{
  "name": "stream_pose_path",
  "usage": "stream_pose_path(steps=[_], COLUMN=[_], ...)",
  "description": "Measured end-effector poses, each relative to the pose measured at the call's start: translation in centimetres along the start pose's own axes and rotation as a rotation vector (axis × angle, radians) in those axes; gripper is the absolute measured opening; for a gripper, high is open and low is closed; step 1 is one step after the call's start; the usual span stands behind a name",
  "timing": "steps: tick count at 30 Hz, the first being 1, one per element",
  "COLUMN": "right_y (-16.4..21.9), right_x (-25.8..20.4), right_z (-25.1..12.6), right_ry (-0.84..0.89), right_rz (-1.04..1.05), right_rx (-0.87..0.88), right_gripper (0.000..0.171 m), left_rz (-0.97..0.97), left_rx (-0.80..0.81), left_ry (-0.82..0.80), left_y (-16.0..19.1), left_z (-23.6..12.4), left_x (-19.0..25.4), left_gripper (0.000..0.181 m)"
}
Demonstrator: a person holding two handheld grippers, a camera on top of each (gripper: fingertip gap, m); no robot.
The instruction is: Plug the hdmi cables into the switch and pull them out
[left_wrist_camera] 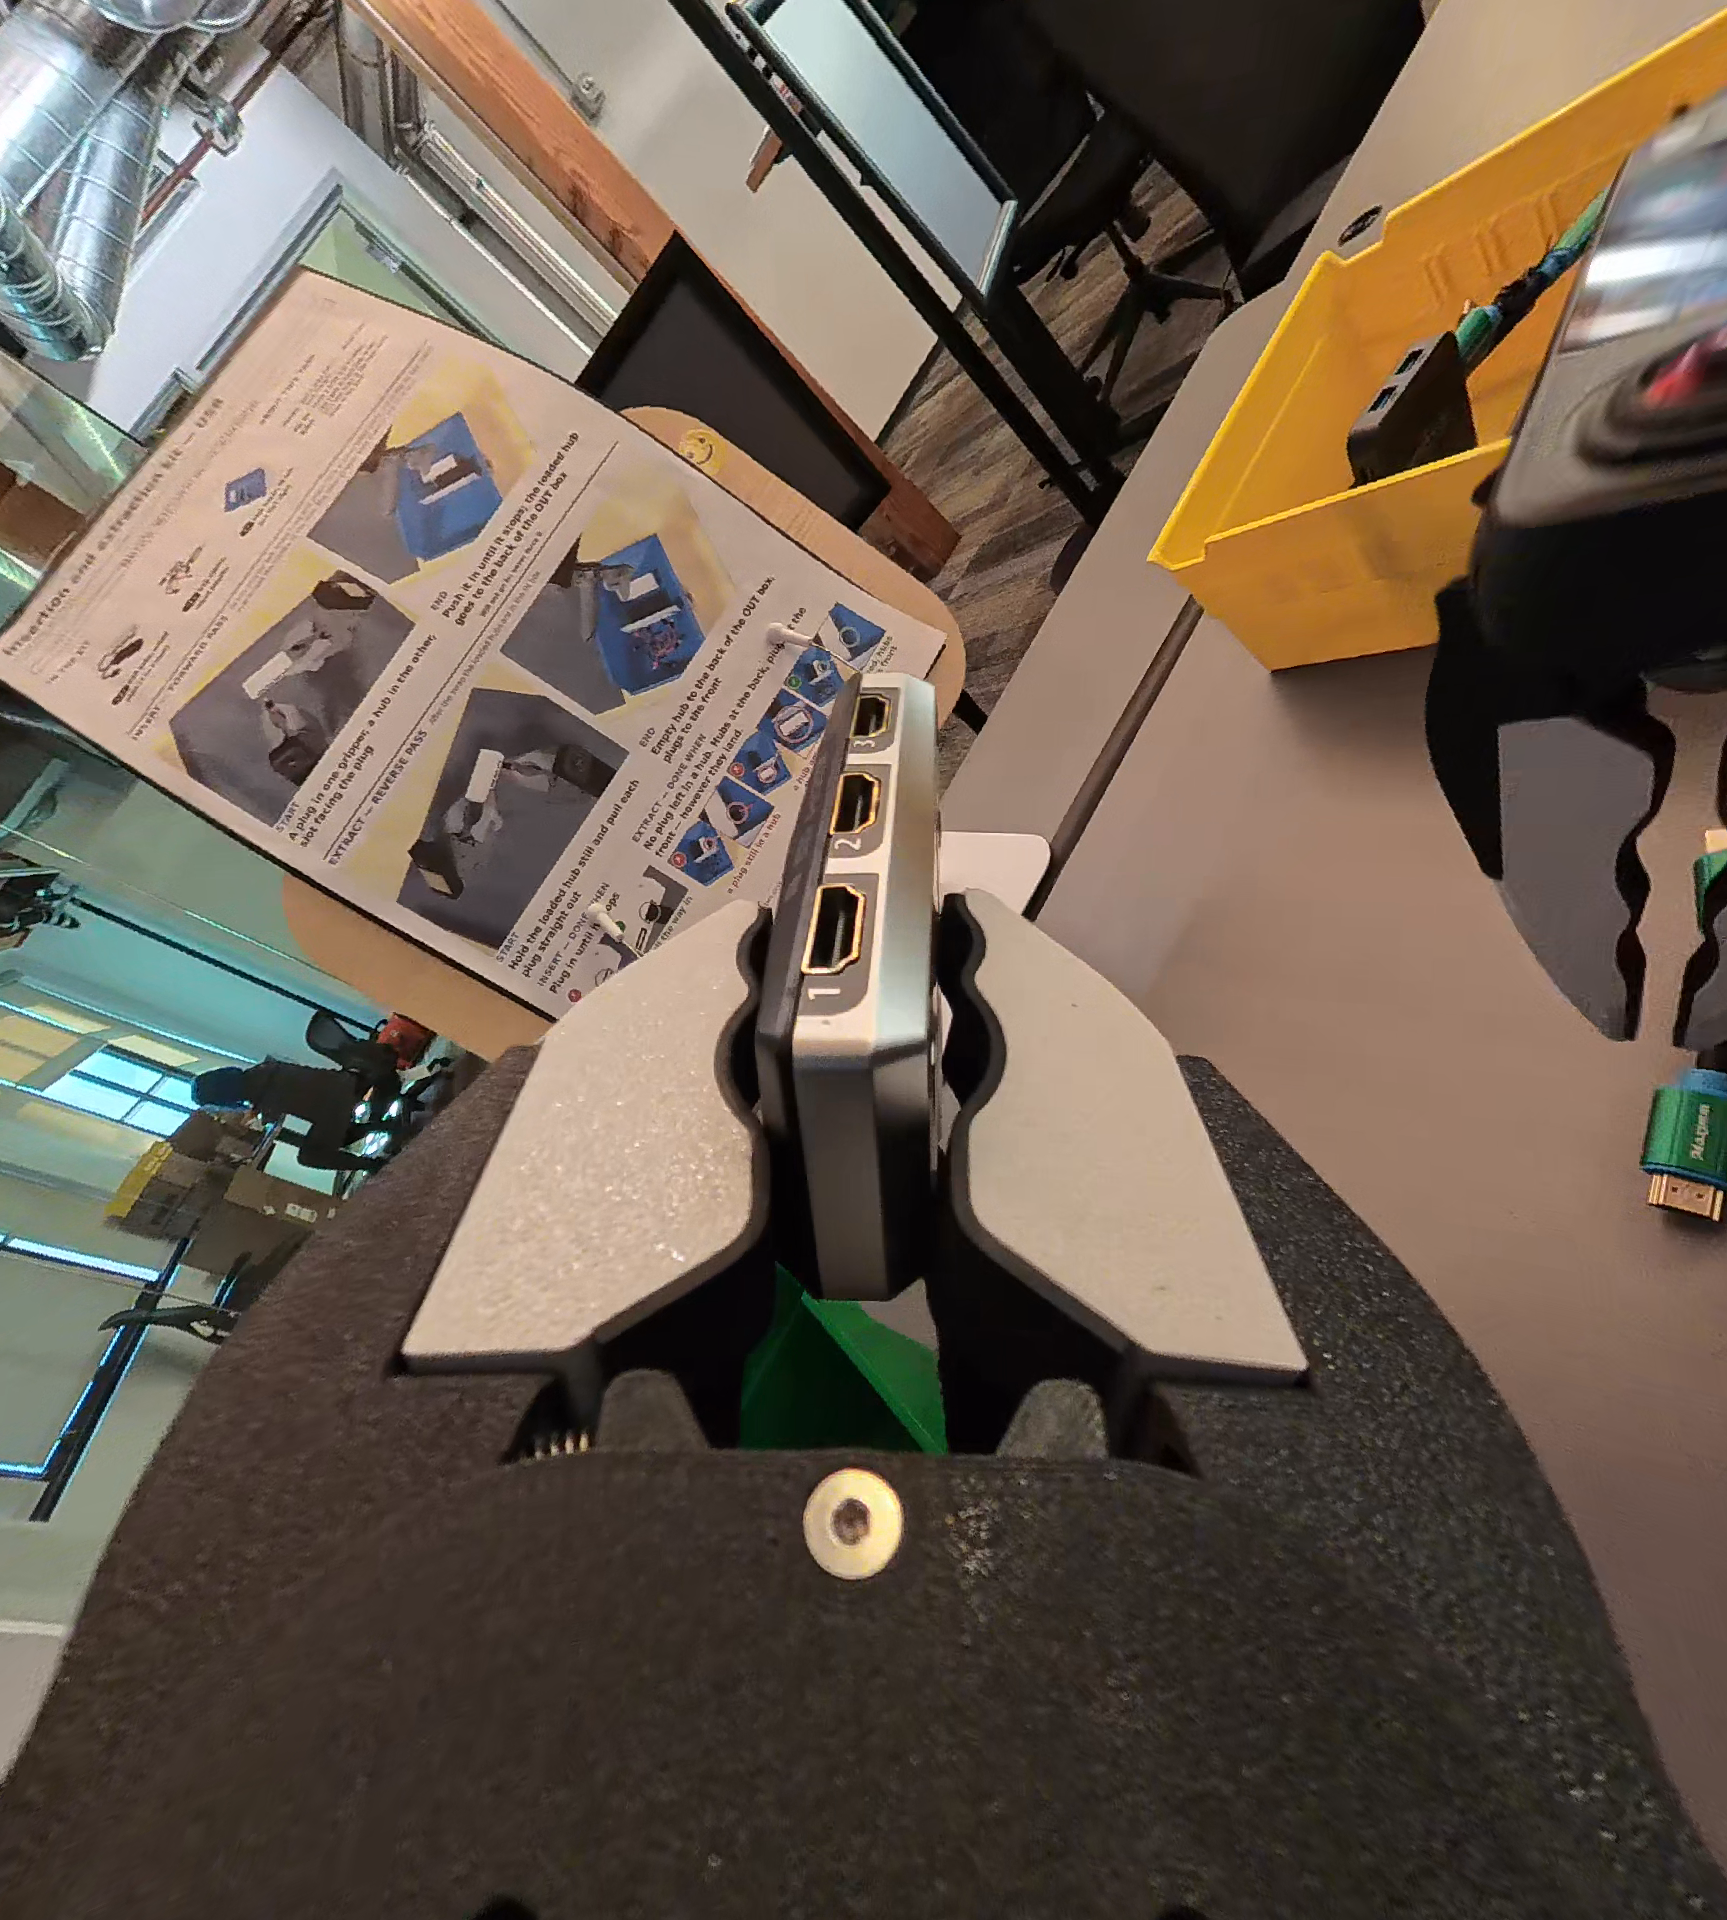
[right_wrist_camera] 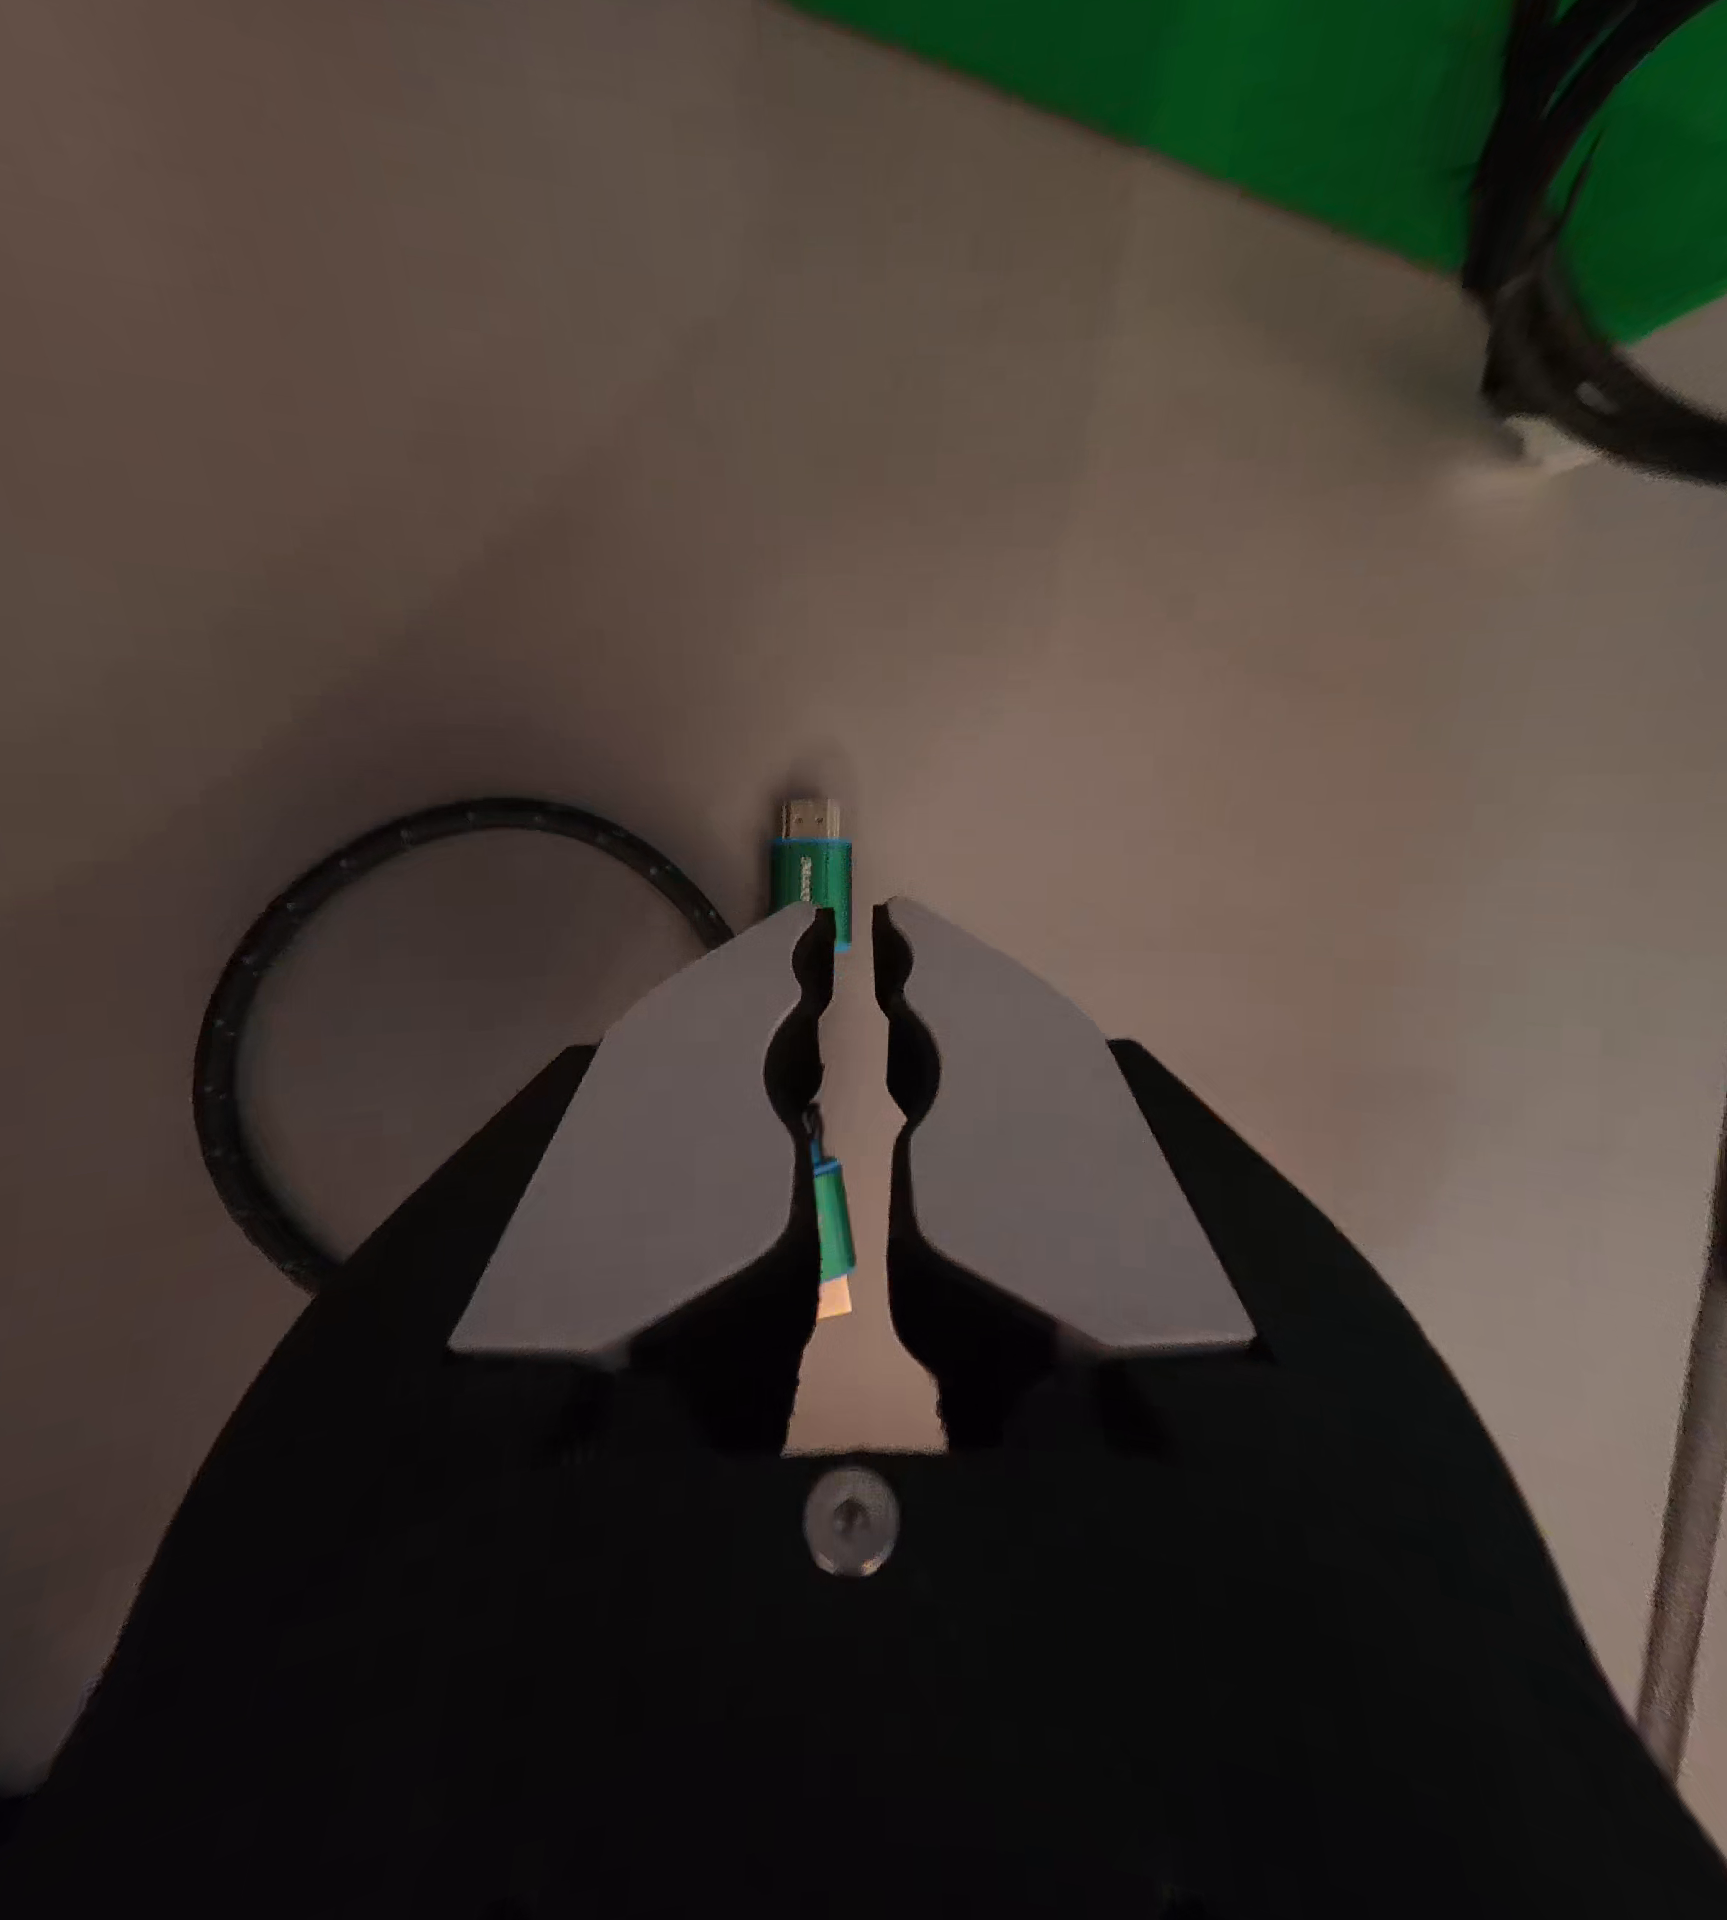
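A: In the left wrist view, the left gripper point(left_wrist_camera: 854, 940) is clenched on the slim grey metal HDMI switch point(left_wrist_camera: 854, 997), holding it edge-up with its three gold-rimmed ports empty and facing the camera. The right gripper point(left_wrist_camera: 1659, 1023) hangs over the grey tabletop point(left_wrist_camera: 1306, 935), jaws a narrow gap apart and holding nothing. A green-shelled, gold-tipped HDMI plug point(left_wrist_camera: 1692, 1143) lies on the table just below those tips.

B: What could go wrong?

A: The switch is pinched only at its near end, so I judge a hard push on a port could pivot it.

B: And the right wrist view?

A: The right gripper point(right_wrist_camera: 851, 914) is slack and empty. One green plug point(right_wrist_camera: 815, 878) lies just beyond the tips, under the left one; a second green plug point(right_wrist_camera: 833, 1236) shows through the gap. Its black braided cable point(right_wrist_camera: 246, 987) loops left. Closing off-centre could nudge the plug aside.
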State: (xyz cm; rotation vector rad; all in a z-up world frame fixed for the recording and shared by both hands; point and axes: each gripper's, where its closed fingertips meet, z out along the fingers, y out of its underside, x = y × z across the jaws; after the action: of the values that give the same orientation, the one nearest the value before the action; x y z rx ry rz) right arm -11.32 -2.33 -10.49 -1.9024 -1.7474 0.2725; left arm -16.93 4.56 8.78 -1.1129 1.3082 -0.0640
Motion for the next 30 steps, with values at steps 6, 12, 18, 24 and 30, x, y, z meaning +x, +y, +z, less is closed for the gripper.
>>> stream_pose_path(steps=[6, 12, 18, 24, 30], right_y=[3.1, 4.6, 4.0, 2.3, 0.8], right_x=[0.3, 0.4, -3.4, -3.0, -4.6], right_z=[-0.9, -5.2, -2.6, -0.2, 2.1], right_ry=[-0.079, 0.009, 0.106, 0.119, 0.189], right_rz=[0.213, 0.588, 0.889, 1.169, 1.211], right_rx=[-0.114, -0.116, 0.027, 0.179, 0.103], right_gripper=[0.008, 0.014, 0.012, 0.007, 0.033], left_rz=[0.001, -0.014, -0.030, -0.012, -0.031], left_rx=[0.005, 0.003, -0.005, -0.025, -0.039], left_ry=[0.000, -0.002, -0.002, -0.012, -0.021], left_y=[-0.3, -0.4, -0.7, -1.2, -1.6], left_z=[-0.5, -0.6, -0.7, -0.6, -1.2], left_x=[-0.3, -0.8, -0.9, -0.4, -0.7], left_gripper=[0.031, 0.031, 0.031, 0.031, 0.031])
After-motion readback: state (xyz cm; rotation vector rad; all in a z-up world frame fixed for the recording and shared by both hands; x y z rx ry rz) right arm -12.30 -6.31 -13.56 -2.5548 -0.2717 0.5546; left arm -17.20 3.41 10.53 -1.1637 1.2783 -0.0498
